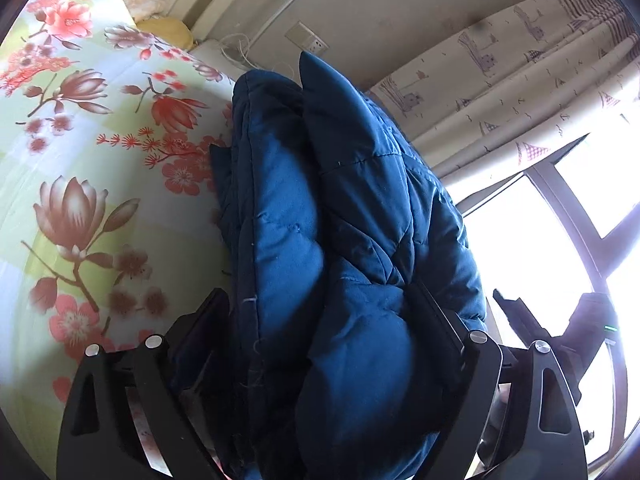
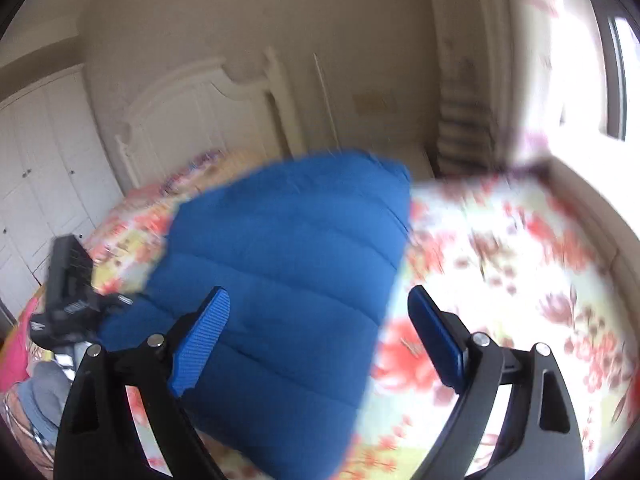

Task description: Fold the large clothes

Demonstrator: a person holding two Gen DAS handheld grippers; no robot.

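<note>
Left hand-held gripper point(image 1: 320, 312): jaws spread wide, a thick bunch of the blue quilted jacket point(image 1: 352, 240) filling the gap between them; fabric lies against both fingers point(image 1: 432, 312), but whether the pads press or merely flank it I cannot tell. Beyond it, the jacket stands bunched up above the floral bedspread point(image 1: 80, 160).

Right hand-held gripper point(image 2: 320, 320): jaws spread, blue ribbed pads point(image 2: 204, 332) clear of the cloth, nothing between them. The jacket lies below and ahead as a flat folded slab on the bedspread; view blurred.

Further off: patterned curtain point(image 1: 520, 80) and window point(image 1: 540, 260) on the left wrist view; white headboard point(image 2: 188, 116) and wardrobe doors point(image 2: 40, 168) on the right.
</note>
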